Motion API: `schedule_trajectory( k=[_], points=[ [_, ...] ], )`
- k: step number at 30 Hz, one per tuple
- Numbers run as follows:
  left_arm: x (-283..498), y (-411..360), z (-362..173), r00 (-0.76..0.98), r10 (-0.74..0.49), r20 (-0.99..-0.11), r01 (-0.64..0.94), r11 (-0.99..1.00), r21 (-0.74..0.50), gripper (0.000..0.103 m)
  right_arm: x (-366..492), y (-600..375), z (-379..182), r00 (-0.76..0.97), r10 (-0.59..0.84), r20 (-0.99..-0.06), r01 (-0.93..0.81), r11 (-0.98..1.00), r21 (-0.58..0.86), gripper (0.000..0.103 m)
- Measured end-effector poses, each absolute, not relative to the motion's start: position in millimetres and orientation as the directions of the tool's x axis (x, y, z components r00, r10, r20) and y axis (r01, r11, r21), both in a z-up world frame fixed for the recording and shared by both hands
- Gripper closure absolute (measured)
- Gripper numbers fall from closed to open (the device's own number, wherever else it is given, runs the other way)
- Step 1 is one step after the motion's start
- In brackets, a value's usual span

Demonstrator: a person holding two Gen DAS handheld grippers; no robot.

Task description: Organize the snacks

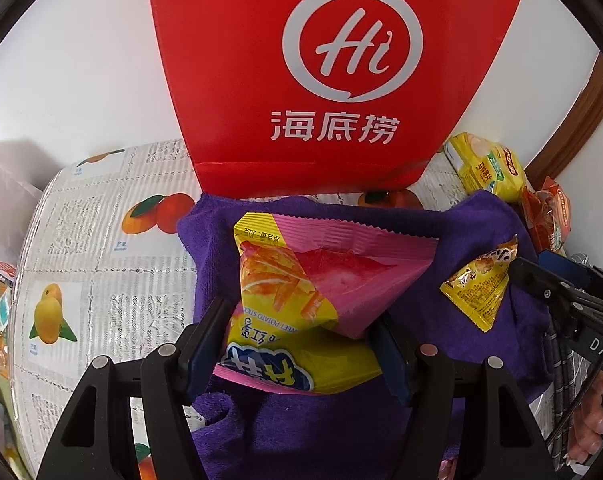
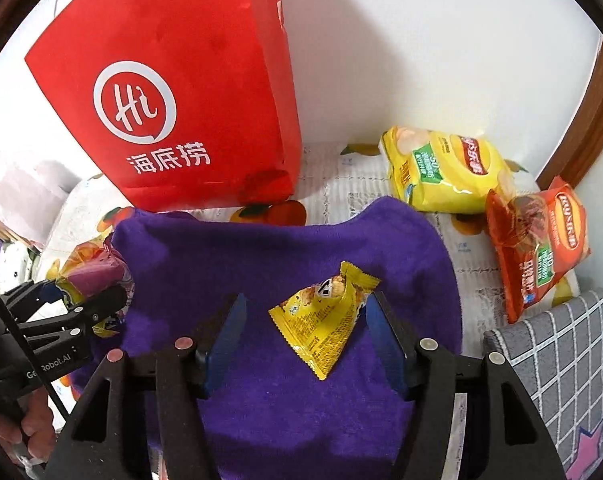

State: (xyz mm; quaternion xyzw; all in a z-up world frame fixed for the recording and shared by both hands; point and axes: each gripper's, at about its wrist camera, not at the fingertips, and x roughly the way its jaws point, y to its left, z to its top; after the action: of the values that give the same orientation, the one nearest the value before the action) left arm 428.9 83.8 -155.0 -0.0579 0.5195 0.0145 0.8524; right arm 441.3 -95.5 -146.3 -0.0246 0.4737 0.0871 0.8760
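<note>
Left gripper [image 1: 297, 344] is clamped on the pink-and-yellow sweet potato stick bag [image 1: 301, 300], pads pressing both sides of its lower half, bag lifted slightly over the purple towel [image 1: 441, 320]. Right gripper [image 2: 305, 332] has its jaws apart, not touching anything; the small yellow triangular packet [image 2: 321, 316] lies loose on the towel between them, closer to the right finger. Looks like a release or a pre-grasp, can't tell which.

Outward: red paper bag [image 2: 169, 92] stands upright behind the towel against the wall, mouth out of view. Yellow chip bag [image 2: 445, 172] and orange chip bag [image 2: 537, 248] lie on the fruit-print tablecloth [image 1: 81, 240] to the right of the towel, just beside each other. Grey checked cloth [image 2: 561, 360] at far right.

Step, as judged: sorting snacks onto the towel, one bag in hand, small packet placed. The next move calls for setting the sweet potato bag down beside the packet without covering it, then reaching right for the chip bags. Puffy bags may slip or crush under a hard pinch.
</note>
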Motion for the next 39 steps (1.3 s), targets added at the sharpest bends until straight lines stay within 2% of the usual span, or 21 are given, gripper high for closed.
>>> schedule_trajectory(
  k=[14, 24, 34, 39],
  points=[
    [433, 80, -162, 0.439, -0.025, -0.898, -0.076, 0.995, -0.064, 0.036, 430, -88, -126, 0.631, 0.104, -0.769, -0.183, 0.983, -0.017, 0.041],
    [433, 77, -161, 0.422, -0.041, -0.906, -0.059, 0.996, -0.073, 0.036, 422, -83, -111, 0.645, 0.152, -0.749, -0.219, 0.976, 0.01, 0.041],
    [423, 68, -141, 0.458, -0.062, -0.887, -0.005, 0.997, -0.072, 0.027, 407, -82, -94, 0.67, 0.169, -0.723, -0.236, 0.972, 0.009, 0.041],
    [418, 70, -130, 0.477, -0.076, -0.876, -0.001, 0.996, -0.088, 0.026, 388, -86, -88, 0.664, 0.186, -0.724, -0.238, 0.971, 0.032, 0.041]
  ],
)
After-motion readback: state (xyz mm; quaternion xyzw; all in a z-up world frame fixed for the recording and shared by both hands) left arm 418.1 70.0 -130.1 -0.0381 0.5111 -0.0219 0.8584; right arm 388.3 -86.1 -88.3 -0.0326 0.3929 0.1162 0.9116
